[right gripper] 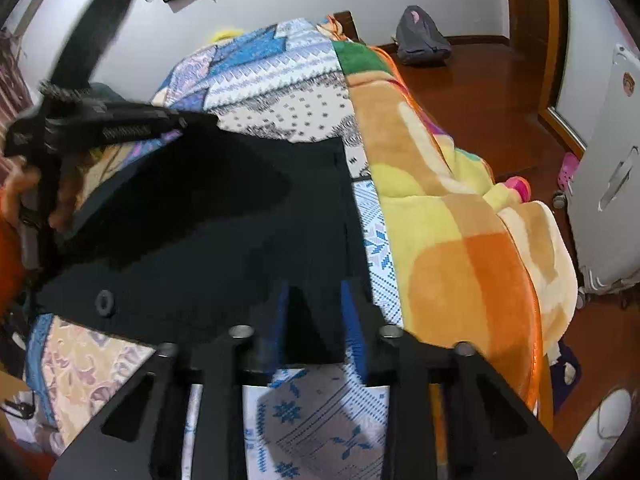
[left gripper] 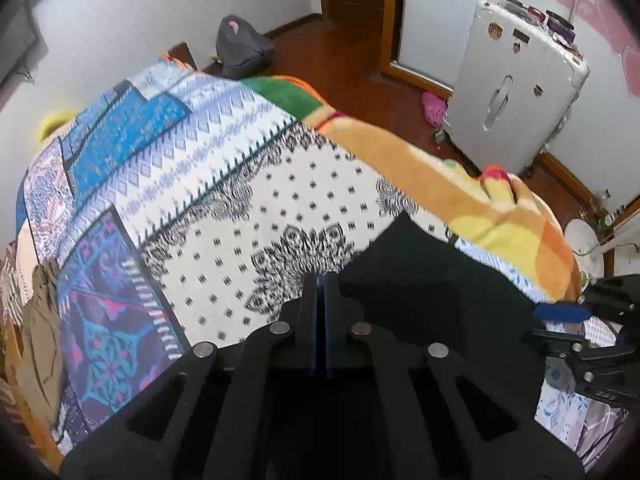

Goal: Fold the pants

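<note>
A: Where are the black pants (right gripper: pixel 224 220)?
B: On the patterned bedspread (left gripper: pixel 248 184). Left gripper (left gripper: pixel 319 280): jaws fully together at the pants' edge, grip unclear. Right gripper (right gripper: pixel 316 300): narrow, pinching their hem.

Left gripper (left gripper: pixel 319 280) fingers pressed together; right gripper (right gripper: pixel 318 312) fingers narrowly parted, angled down.

Black pants (right gripper: pixel 208 224) lie on the patterned bedspread (right gripper: pixel 280 92), their edge between the right gripper (right gripper: pixel 316 300) jaws.

Both wrist views look steeply down, close over the same bed (left gripper: pixel 224 184).
</note>
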Demonstrator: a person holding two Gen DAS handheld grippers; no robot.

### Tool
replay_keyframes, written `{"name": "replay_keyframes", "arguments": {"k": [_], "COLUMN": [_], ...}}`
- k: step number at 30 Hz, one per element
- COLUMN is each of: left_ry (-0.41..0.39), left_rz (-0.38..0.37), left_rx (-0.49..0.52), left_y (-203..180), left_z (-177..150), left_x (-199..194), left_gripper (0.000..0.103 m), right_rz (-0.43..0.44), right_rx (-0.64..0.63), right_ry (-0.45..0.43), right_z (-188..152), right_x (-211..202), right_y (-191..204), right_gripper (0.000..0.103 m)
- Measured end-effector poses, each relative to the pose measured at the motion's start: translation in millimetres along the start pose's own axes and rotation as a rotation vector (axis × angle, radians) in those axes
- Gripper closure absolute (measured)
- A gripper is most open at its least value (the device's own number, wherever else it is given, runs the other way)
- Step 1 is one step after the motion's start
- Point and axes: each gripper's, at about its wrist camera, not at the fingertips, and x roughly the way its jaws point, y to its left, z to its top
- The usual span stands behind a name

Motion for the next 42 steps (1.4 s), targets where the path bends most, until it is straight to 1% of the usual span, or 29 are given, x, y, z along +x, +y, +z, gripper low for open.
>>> {"name": "replay_keyframes", "arguments": {"k": [2, 5, 7, 11, 12, 13, 15, 16, 17, 18, 21, 23, 24, 27, 28, 29, 30, 32, 33, 36, 38, 42], "left_ry": [-0.022, -0.043, -0.044, -0.020, -0.005, 0.013, 0.051, 0.067, 0.077, 0.088, 0.118, 0.132, 0.135, 0.133, 0.133, 0.132, 0.132, 0.128, 0.124, 0.097, 0.077, 0.017], "left_rz": [0.019, 0.015, 0.004, -0.030, -0.036, -0.051, -0.067, -0.064, -0.062, -0.065, -0.100, -0.120, -0.120, -0.124, -0.123, -0.118, -0.110, -0.107, -0.107, -0.098, -0.084, -0.032], "left_rx": [0.005, 0.001, 0.002, -0.015, -0.019, -0.028, -0.044, -0.053, -0.058, -0.065, -0.093, -0.103, -0.100, -0.085, -0.077, -0.065, -0.051, -0.033, -0.031, -0.023, -0.006, 0.036], "left_y": [-1, -1, -1, 2, 4, 6, 10, 12, 13, 15, 19, 18, 17, 13, 11, 9, 7, 5, 4, 4, 2, -2], "left_z": [3, 11, 13, 10, 7, 4, -2, -5, -8, -11, -17, -19, -19, -21, -22, -23, -23, -24, -24, -25, -25, -21], "left_x": [-2, -3, -3, 1, 3, 6, 11, 14, 16, 19, 24, 27, 29, 30, 30, 31, 31, 30, 29, 21, 15, -2], "left_gripper": [0.103, 0.103, 0.103, 0.103, 0.099, 0.097, 0.084, 0.080, 0.072, 0.068, 0.063, 0.062, 0.061, 0.061, 0.063, 0.069, 0.081, 0.086, 0.091, 0.095, 0.096, 0.096], "right_rz": [0.000, -0.002, -0.014, -0.016, -0.014, -0.010, -0.010, -0.016, -0.017, -0.010, -0.001, 0.007, 0.012, 0.006, 0.004, 0.005, 0.008, 0.011, 0.009, 0.001, 0.000, -0.003], "right_rx": [0.007, 0.019, 0.010, 0.017, 0.030, 0.038, 0.041, 0.040, 0.043, 0.049, 0.060, 0.060, 0.061, 0.043, 0.036, 0.032, 0.033, 0.040, 0.039, 0.032, 0.023, -0.007], "right_ry": [0.000, -0.023, -0.040, -0.064, -0.064, -0.051, -0.030, -0.026, -0.014, -0.004, 0.008, 0.011, 0.015, 0.018, 0.021, 0.022, 0.021, 0.013, 0.006, -0.018, -0.040, -0.096], "right_z": [0, 2, 5, 9, 11, 13, 13, 13, 12, 12, 10, 9, 9, 9, 8, 8, 8, 8, 8, 8, 10, 14], "right_x": [4, 2, -1, -8, -9, -8, -3, -1, 3, 5, 9, 9, 9, 10, 11, 12, 13, 14, 14, 13, 8, -3], "right_y": [-3, -6, -4, -5, -6, -7, -8, -8, -9, -9, -10, -9, -9, -5, -5, -5, -5, -6, -5, -3, -1, 4], "right_gripper": [0.093, 0.096, 0.097, 0.096, 0.096, 0.094, 0.089, 0.086, 0.085, 0.085, 0.083, 0.075, 0.074, 0.073, 0.073, 0.072, 0.072, 0.075, 0.078, 0.095, 0.097, 0.098]}}
